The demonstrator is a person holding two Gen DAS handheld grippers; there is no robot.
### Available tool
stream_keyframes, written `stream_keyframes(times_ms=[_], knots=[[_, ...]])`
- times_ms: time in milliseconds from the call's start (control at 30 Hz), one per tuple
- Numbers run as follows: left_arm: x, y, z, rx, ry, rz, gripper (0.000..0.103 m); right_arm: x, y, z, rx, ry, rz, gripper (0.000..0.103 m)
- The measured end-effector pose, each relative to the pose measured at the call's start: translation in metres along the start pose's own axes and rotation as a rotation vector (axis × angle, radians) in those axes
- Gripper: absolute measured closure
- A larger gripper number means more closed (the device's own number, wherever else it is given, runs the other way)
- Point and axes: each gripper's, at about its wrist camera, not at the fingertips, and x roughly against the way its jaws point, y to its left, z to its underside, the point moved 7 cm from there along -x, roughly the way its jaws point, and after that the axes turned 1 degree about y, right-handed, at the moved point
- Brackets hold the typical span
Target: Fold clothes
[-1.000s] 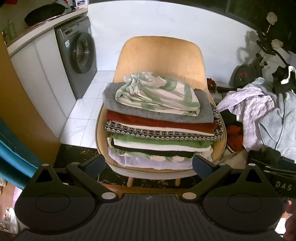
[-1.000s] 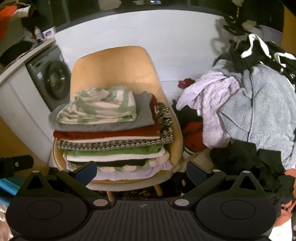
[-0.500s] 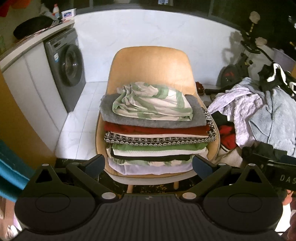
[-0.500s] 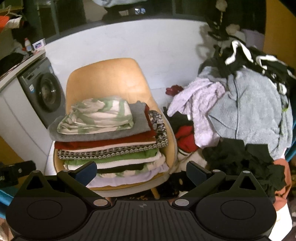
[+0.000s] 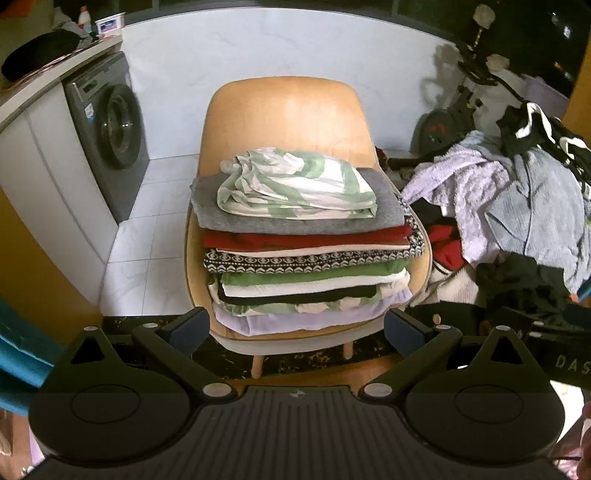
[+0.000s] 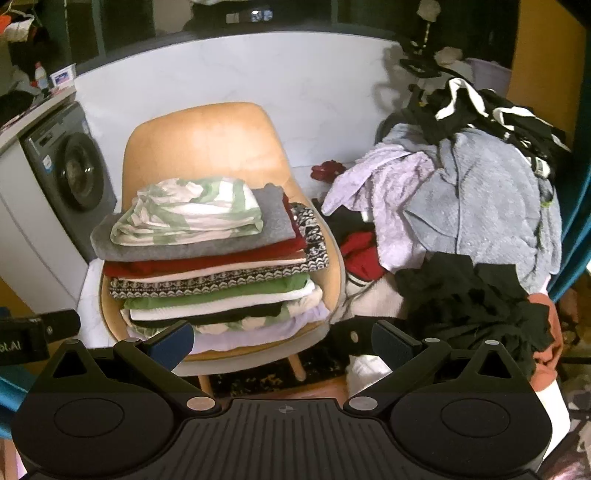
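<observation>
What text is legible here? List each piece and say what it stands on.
"DAS": white letters, cut off by the frame edge, on the right tool's black body in the left wrist view.
"ot.AI": cut off, on the left tool's body.
Washing machine sticker: too small.
Box on counter: blurred.

1. Chair (image 5: 284,110), tan wooden shell, pale legs; centre.
2. Washing machine (image 5: 107,129), grey, front-loading; far left, under a white counter (image 5: 55,79).
3. Exercise bike (image 5: 443,125), black; far right, against the white wall (image 5: 258,40).
4. Floor tiles (image 5: 147,229), white; left.
</observation>
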Motion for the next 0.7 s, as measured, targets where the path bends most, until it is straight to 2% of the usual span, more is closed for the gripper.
stream_keyframes(times_ms=[333,700], knots=[[0.002,0.003,0.003,-0.037,0.005,0.034,0.001,0.010,0.000,0.014,-0.061,0.003,0.025,0.001],[0.000,0.003,0.003,-0.042,0.012,0.066,0.001,0.014,0.004,0.016,-0.056,-0.002,0.037,0.001]])
